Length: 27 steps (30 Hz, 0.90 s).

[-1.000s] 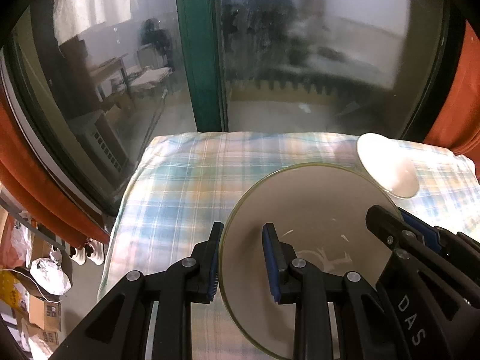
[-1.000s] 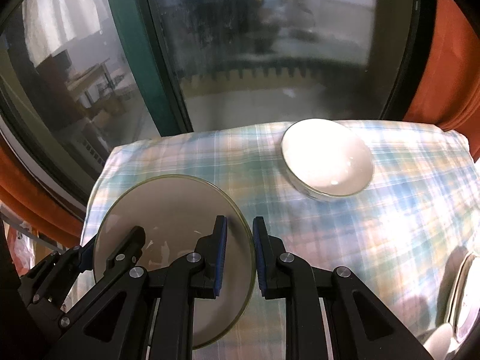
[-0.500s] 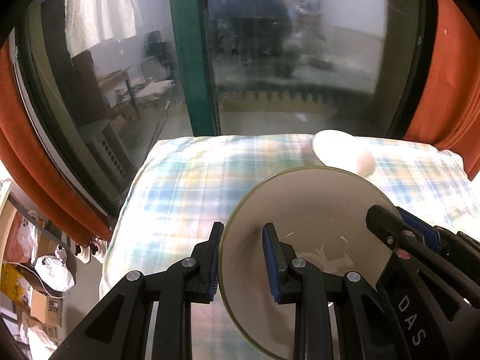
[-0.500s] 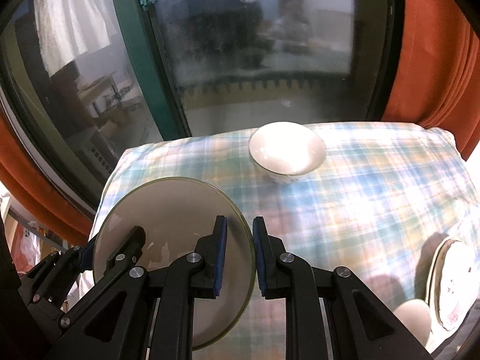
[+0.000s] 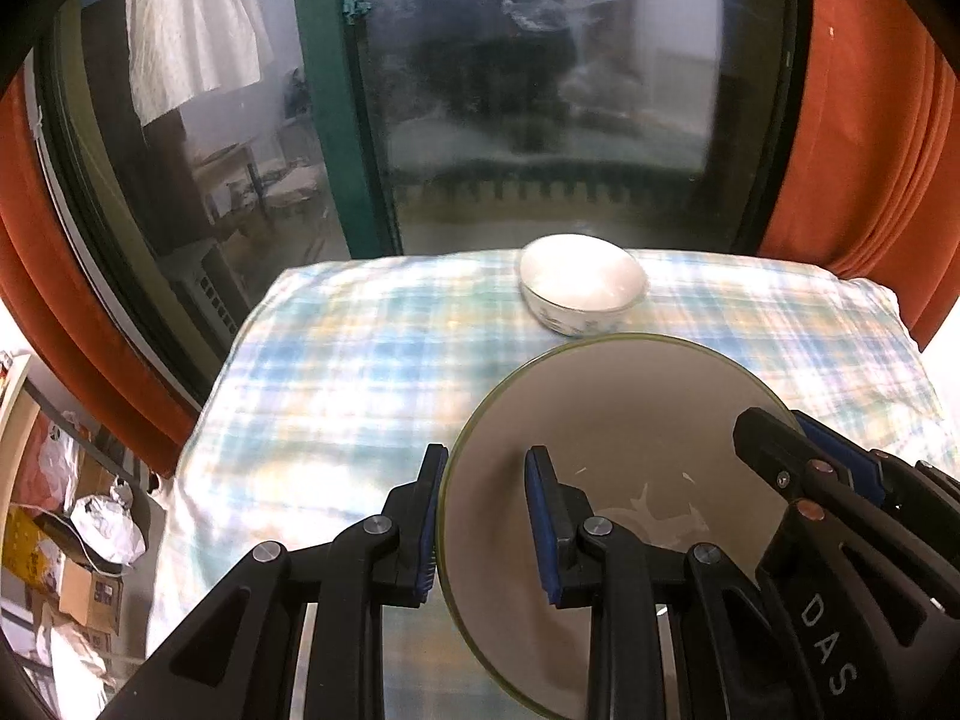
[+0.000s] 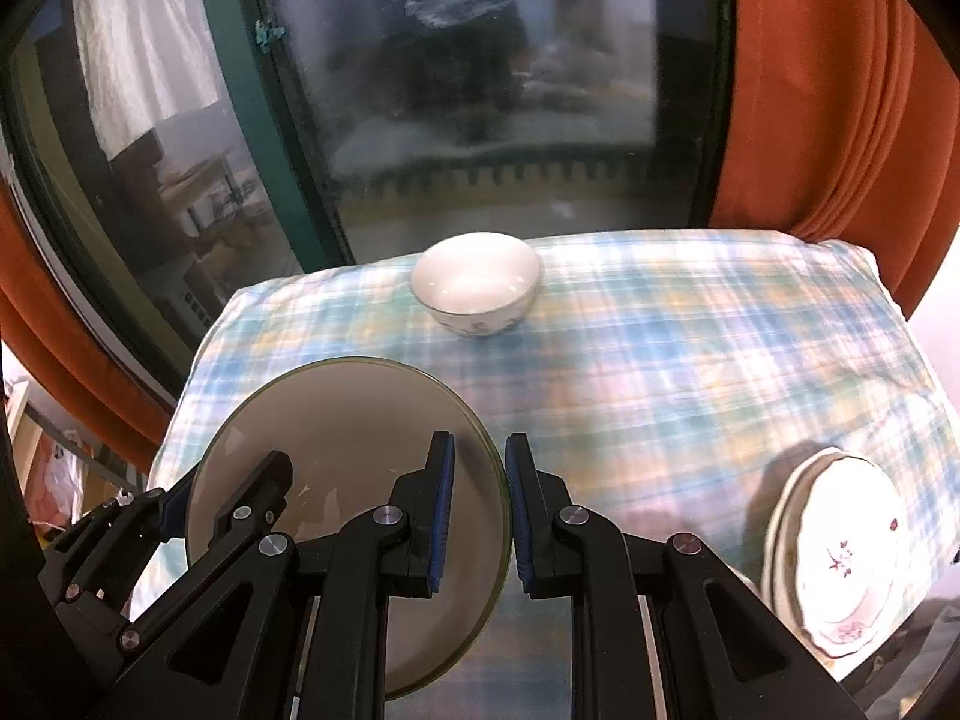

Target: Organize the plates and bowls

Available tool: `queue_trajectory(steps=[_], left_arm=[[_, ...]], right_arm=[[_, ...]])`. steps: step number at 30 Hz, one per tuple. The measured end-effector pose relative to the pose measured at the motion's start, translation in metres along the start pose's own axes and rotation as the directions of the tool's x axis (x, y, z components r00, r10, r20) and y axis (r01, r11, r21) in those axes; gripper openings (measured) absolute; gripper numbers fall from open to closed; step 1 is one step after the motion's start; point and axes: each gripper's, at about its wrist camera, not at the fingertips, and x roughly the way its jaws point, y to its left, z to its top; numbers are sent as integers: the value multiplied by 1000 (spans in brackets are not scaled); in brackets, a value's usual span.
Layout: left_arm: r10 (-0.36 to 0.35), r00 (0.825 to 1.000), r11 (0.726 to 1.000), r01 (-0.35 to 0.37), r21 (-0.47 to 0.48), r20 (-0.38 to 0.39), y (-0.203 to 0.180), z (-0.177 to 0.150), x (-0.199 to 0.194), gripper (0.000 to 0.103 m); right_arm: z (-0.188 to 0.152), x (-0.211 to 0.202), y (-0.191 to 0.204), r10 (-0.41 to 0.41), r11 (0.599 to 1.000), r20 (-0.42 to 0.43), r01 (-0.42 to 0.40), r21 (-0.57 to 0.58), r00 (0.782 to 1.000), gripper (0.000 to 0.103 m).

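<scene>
Glass plate (image 5: 606, 420) between both tools, seemingly aloft

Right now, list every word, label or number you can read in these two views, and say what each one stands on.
"DAS": white letters running up the black body of the right tool, seen at the lower right of the left wrist view.
The cardboard boxes on the floor at the left carry dark labels, too small and blurred to read.
No other text is readable in either view.
</scene>
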Motion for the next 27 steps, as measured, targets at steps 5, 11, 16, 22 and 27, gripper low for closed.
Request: queue_trajectory(steps=[5,11,16,22,27], left_arm=[[8,1000,1000,-8,-10,-9,-28,-12,-7,24],[6,1000,1000,-7,-14,-10,-59,-27,-16,24],[-6,1000,1000,5,-20,-26,-83,-42,-19,24],[-18,999,1000,17,-21,-42,-106,-57,-19,24],[-22,998,1000,22,-14,-66,-119,-66,-15,24]], right_arm=[[-12,-11,-33,8,1000,-11,-9,-15,1000,21],[-26,-22,-68,16,1000,-14,-17,-27,1000,21],[-36,-28,-94,13,999,-21,-13,-33,1000,21],[-49,-30,-121,0,999,-40,-2,-43,999,21],[-58,-28,-136,-6,999,-53,4,-43,999,21]])
